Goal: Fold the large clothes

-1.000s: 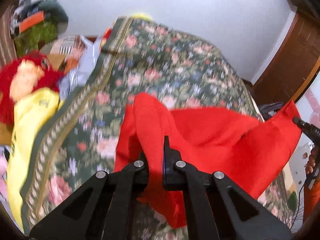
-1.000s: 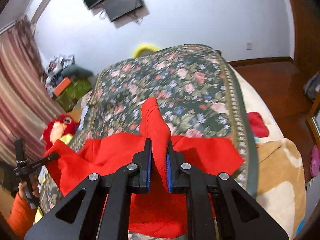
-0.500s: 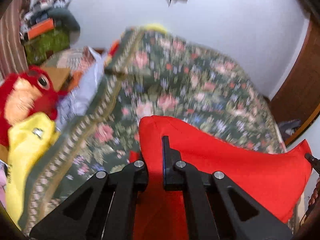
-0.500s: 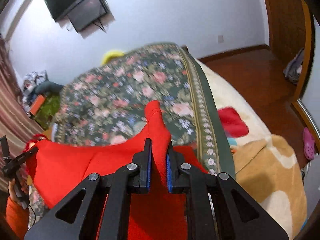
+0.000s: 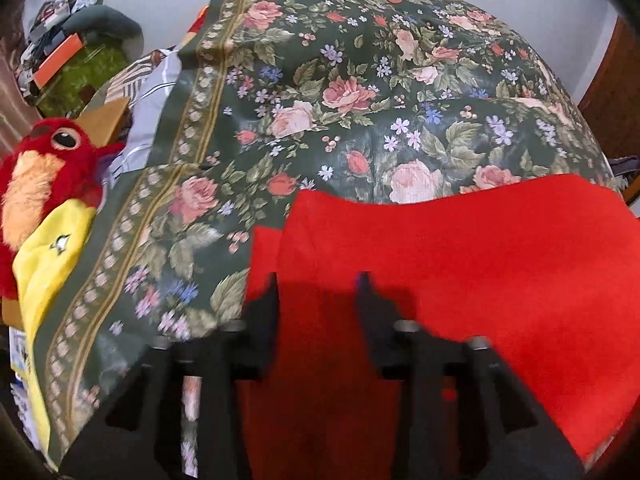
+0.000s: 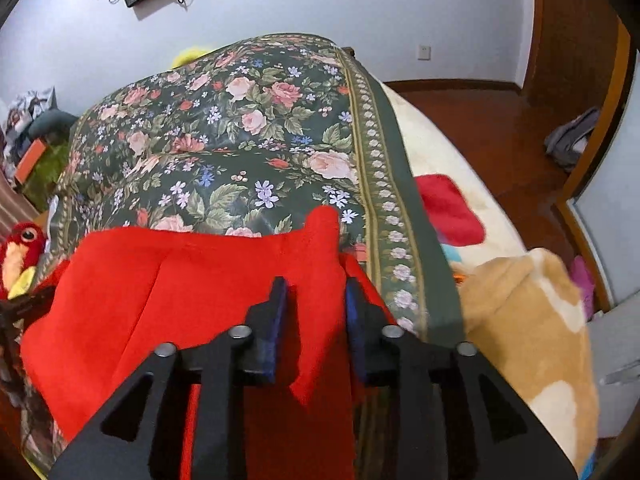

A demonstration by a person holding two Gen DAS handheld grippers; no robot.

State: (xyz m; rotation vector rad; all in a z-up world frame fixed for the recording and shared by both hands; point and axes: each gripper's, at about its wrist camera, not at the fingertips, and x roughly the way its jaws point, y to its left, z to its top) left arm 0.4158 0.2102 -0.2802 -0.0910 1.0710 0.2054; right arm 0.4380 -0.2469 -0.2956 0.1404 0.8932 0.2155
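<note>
The red garment (image 5: pixel 480 264) lies spread on the floral bedspread (image 5: pixel 360 92). Its left corner sits under the left gripper (image 5: pixel 318 292), whose jaws are opening, clear of it. The right gripper (image 6: pixel 314 300) is opening too, a peaked fold loose between its jaws.
</note>
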